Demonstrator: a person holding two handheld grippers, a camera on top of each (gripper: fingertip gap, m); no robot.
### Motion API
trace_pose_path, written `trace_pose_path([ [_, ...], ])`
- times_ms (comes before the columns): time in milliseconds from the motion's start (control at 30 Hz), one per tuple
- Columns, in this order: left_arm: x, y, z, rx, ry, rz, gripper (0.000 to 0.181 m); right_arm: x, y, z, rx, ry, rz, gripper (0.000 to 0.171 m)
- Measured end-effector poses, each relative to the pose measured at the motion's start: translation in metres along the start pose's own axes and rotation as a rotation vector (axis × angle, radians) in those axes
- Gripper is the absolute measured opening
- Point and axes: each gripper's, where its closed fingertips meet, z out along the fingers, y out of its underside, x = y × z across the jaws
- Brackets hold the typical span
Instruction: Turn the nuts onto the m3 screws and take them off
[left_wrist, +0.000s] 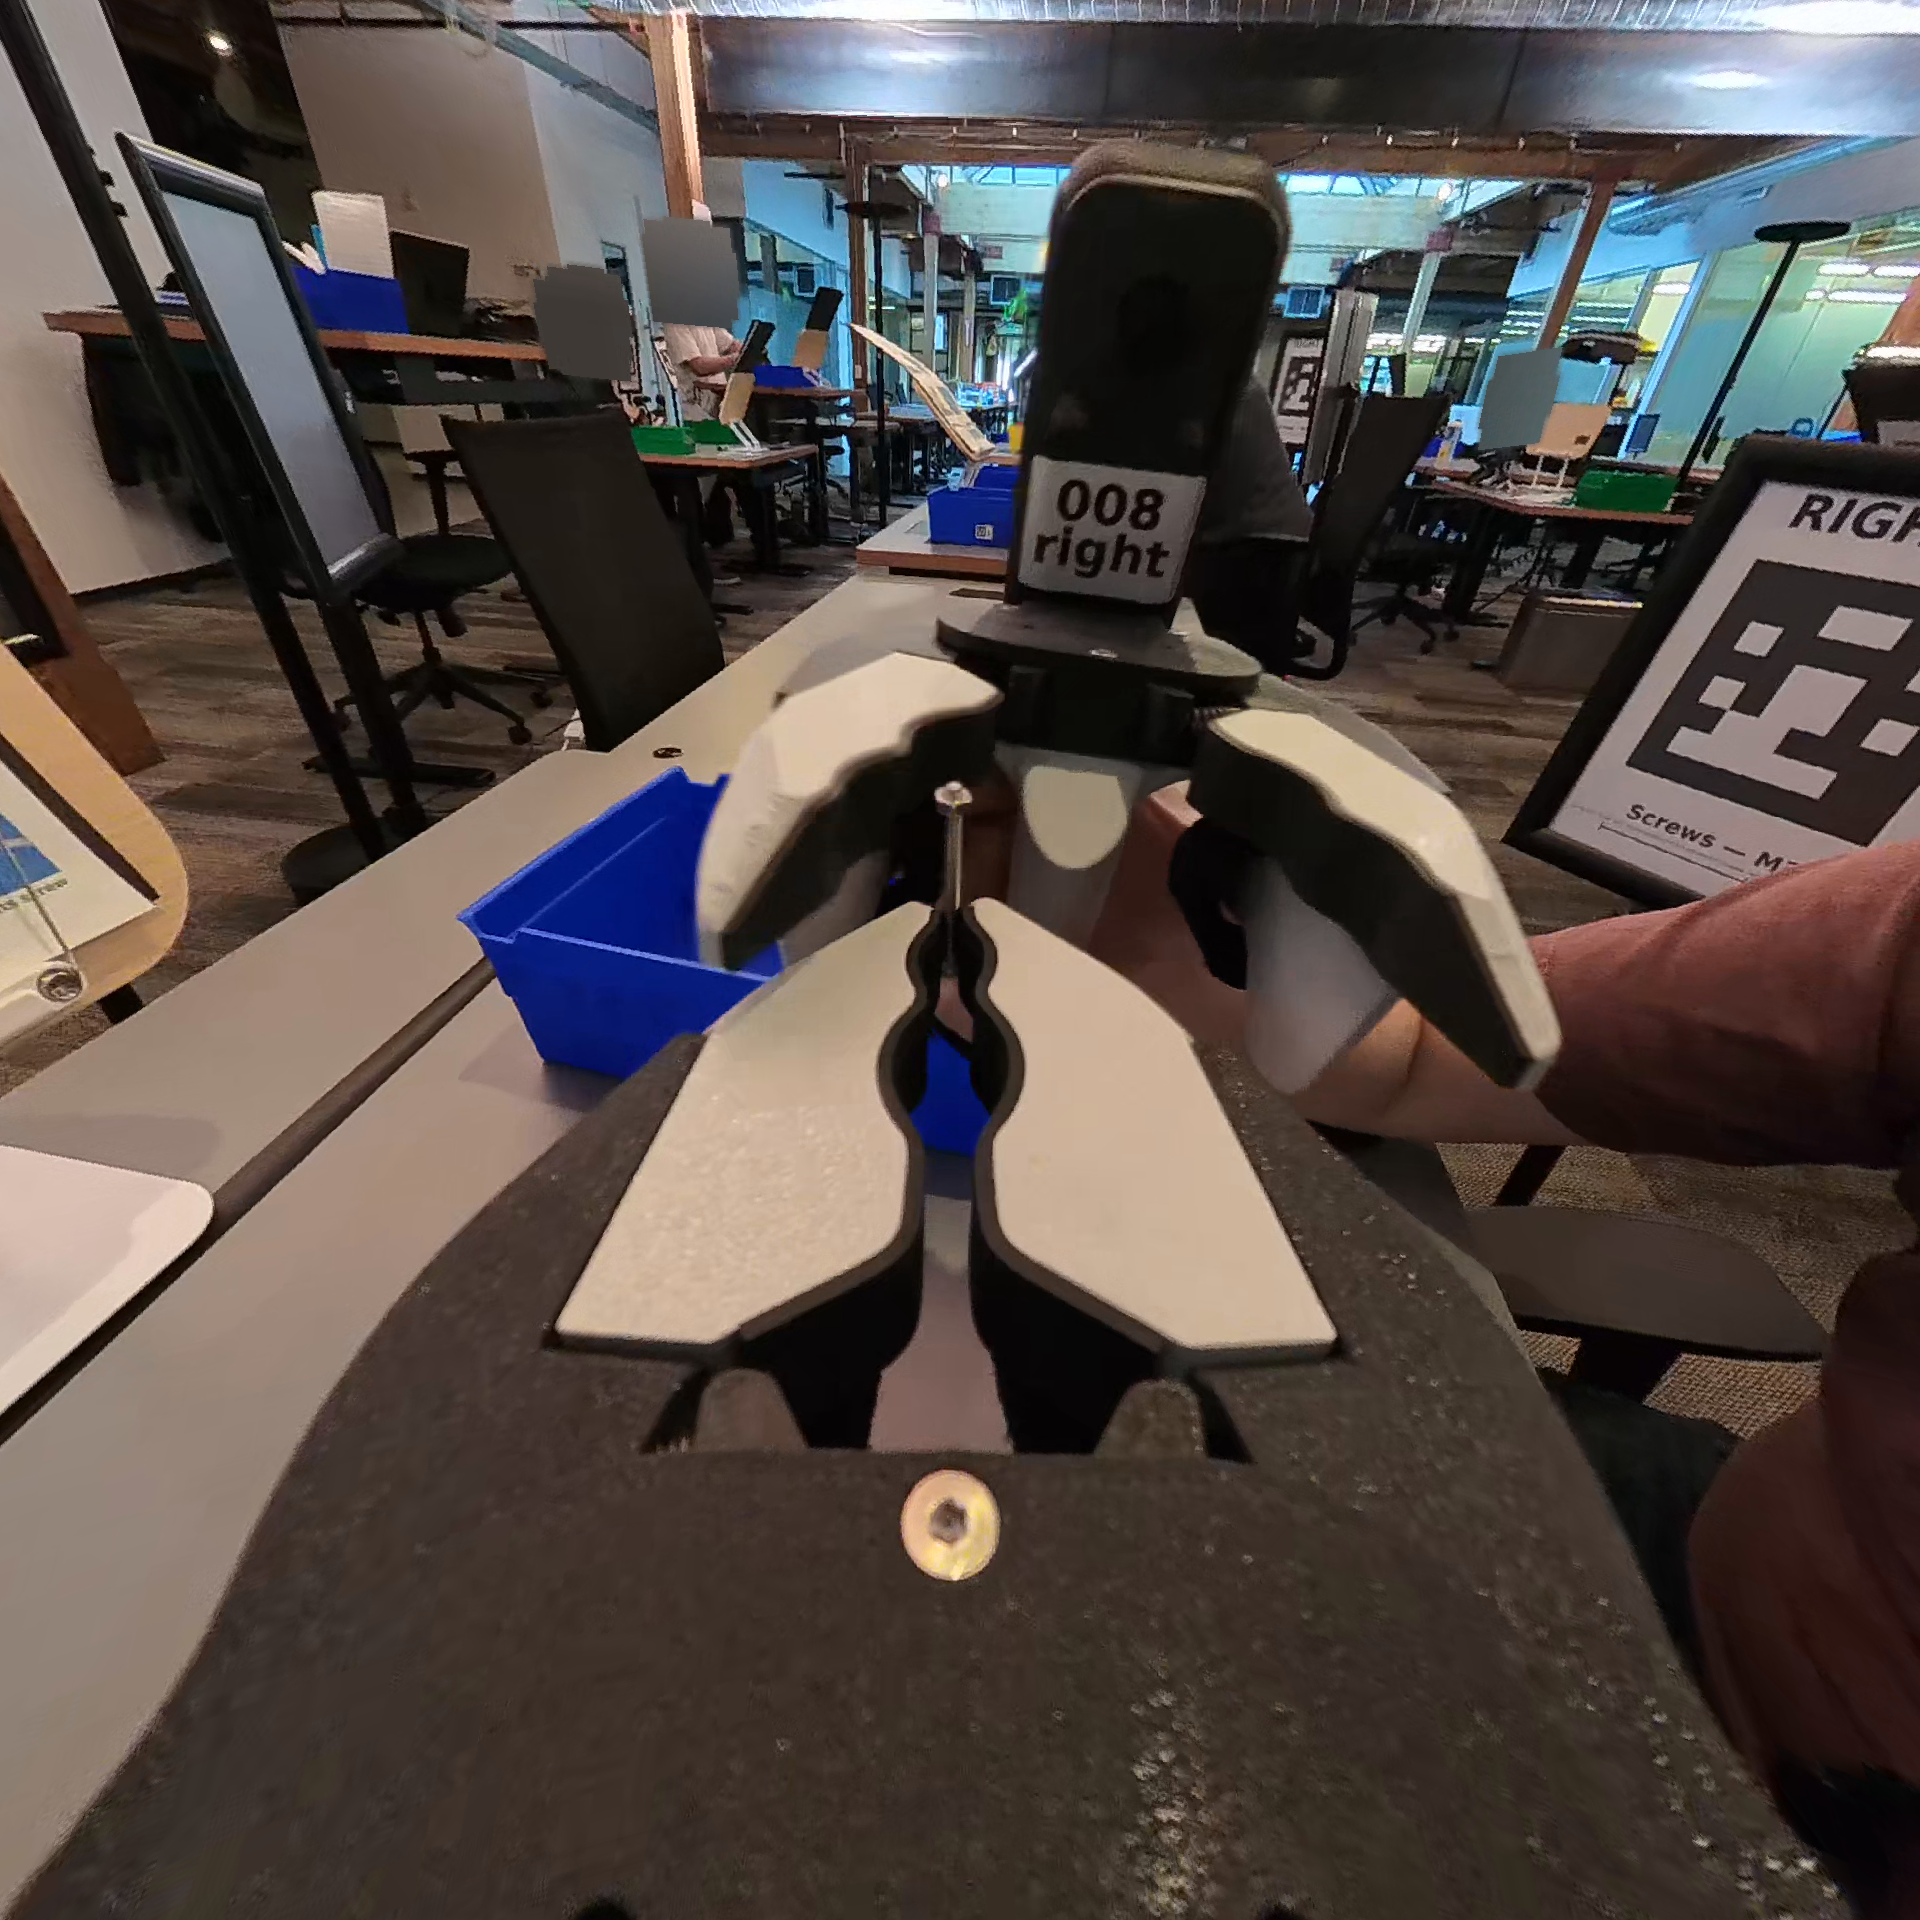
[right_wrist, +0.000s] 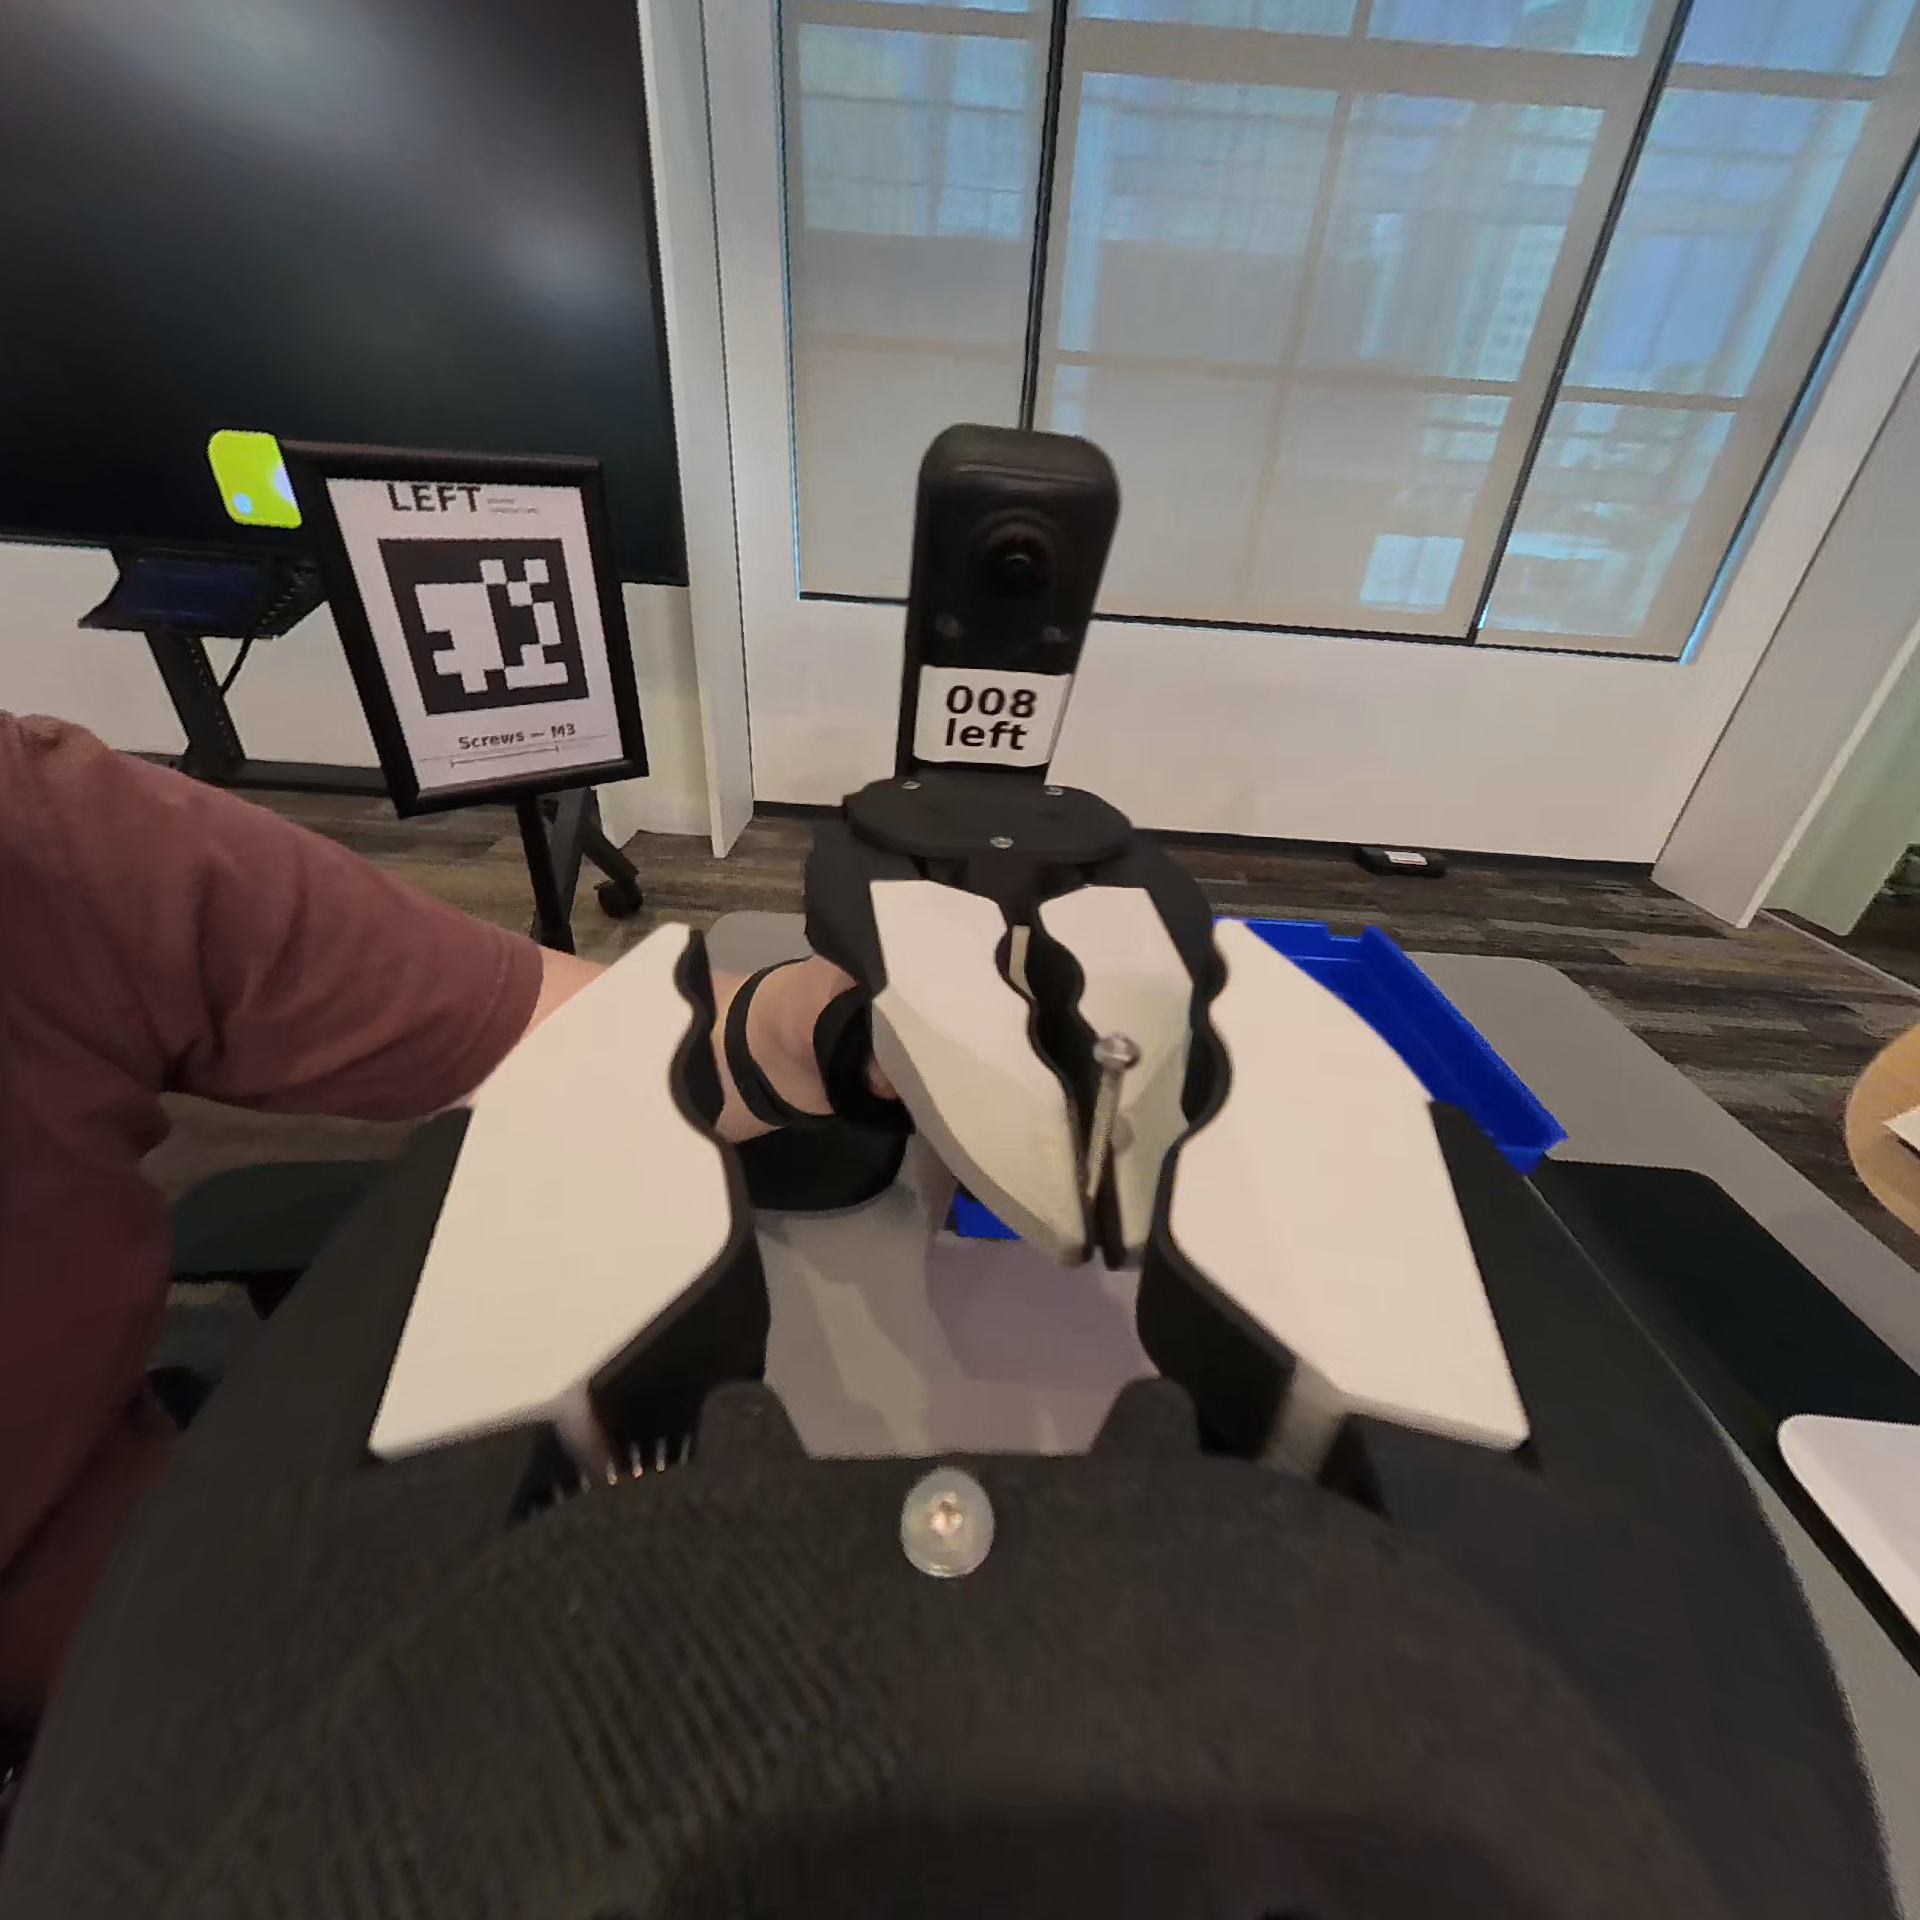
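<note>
The left claw (left_wrist: 951, 920) pinches a thin silver M3 screw (left_wrist: 950, 852) upright above the blue plastic bin (left_wrist: 582, 935); the right claw (right_wrist: 940, 1049), spread empty, should close gently, squarely around it.

Screw (left_wrist: 950, 862) was pinched upright by left gripper (left_wrist: 951, 920); right gripper (left_wrist: 1127, 1029) was held open beyond, blue bin (left_wrist: 592, 935) behind

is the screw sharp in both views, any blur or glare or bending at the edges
Left wrist view: the screw in the left gripper is fairly sharp, while the right gripper looks soft; the framed sign leans from fisheye distortion. Right wrist view: the screw is slightly soft, its head catching glare.
</note>
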Motion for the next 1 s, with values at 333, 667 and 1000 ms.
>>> trace_pose_path([
  [333,-0.015,-0.012,-0.018,0.024,-0.051,-0.009,0.002,0.002,-0.008,-0.018,-0.041,0.046,-0.106,0.086],
  [667,0.002,-0.003,-0.003,-0.008,0.004,0.023,0.002,-0.006,0.004,-0.001,-0.065,0.01,-0.087,0.088],
  [1000,-0.02,-0.009,-0.017,0.039,-0.06,-0.013,0.002,0.005,-0.001,-0.018,-0.084,0.074,-0.153,0.085],
])
